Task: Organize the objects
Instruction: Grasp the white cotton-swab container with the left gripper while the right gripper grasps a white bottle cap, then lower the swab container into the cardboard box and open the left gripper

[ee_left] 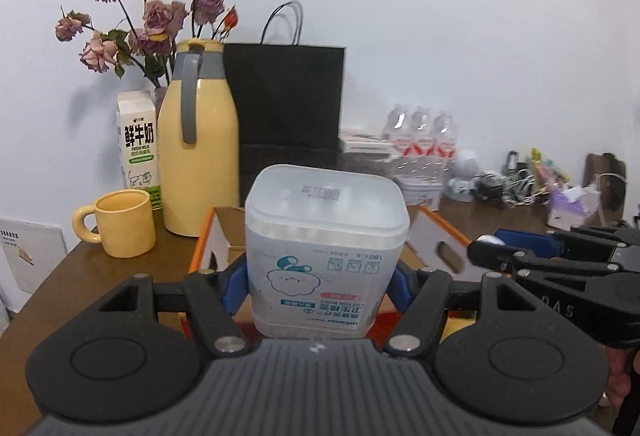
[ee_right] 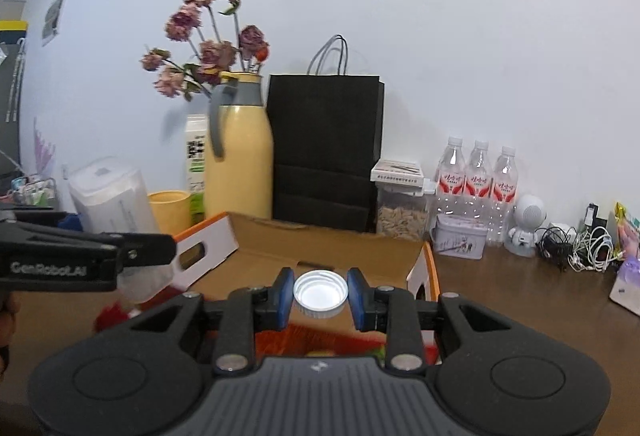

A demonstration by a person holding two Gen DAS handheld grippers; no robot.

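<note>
My left gripper (ee_left: 318, 286) is shut on a clear plastic cotton-bud box (ee_left: 326, 248) with a white lid, held upside down above an open orange-and-white cardboard box (ee_left: 436, 232). The cotton-bud box also shows at the left of the right wrist view (ee_right: 114, 200). My right gripper (ee_right: 320, 298) is shut on a small white ribbed round lid (ee_right: 320, 294), held over the cardboard box (ee_right: 332, 244). The right gripper shows at the right edge of the left wrist view (ee_left: 492, 242). Red and yellow things lie blurred inside the box.
On the brown table stand a yellow mug (ee_left: 120, 222), a milk carton (ee_left: 138, 148), a yellow thermos jug (ee_left: 200, 140) with dried roses behind, a black paper bag (ee_right: 324, 152), three water bottles (ee_right: 476, 180), a seed jar (ee_right: 400, 212), a tin (ee_right: 460, 242) and cables (ee_right: 576, 244).
</note>
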